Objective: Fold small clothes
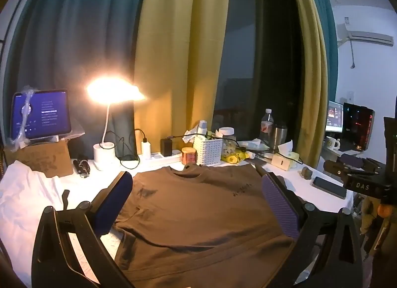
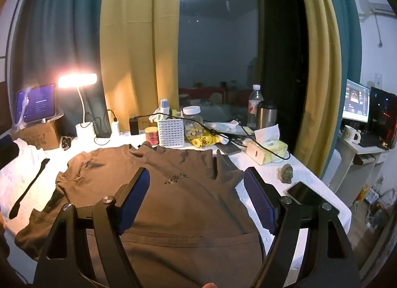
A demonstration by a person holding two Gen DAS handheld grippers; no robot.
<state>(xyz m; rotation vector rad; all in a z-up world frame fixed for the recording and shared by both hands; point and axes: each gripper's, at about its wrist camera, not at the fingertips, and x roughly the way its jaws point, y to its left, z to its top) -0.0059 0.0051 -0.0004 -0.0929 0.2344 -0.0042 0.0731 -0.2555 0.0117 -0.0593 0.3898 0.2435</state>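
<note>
A brown T-shirt (image 1: 198,213) lies spread flat on the white table, collar toward the far clutter; it shows in the right wrist view too (image 2: 173,203). My left gripper (image 1: 196,183) hovers above the shirt, jaws wide apart with nothing between the blue pads. My right gripper (image 2: 197,178) also hangs over the shirt, near its right sleeve, open and empty. A white garment (image 1: 24,201) lies crumpled at the table's left side.
Along the far edge stand a lit desk lamp (image 1: 109,94), a tablet (image 1: 41,114) on a cardboard box, a white basket (image 1: 208,150), jars, bottles and a tissue pack (image 2: 269,150). A phone (image 2: 310,197) and a stone (image 2: 286,172) lie at the right. A black strap (image 2: 29,186) lies at the left.
</note>
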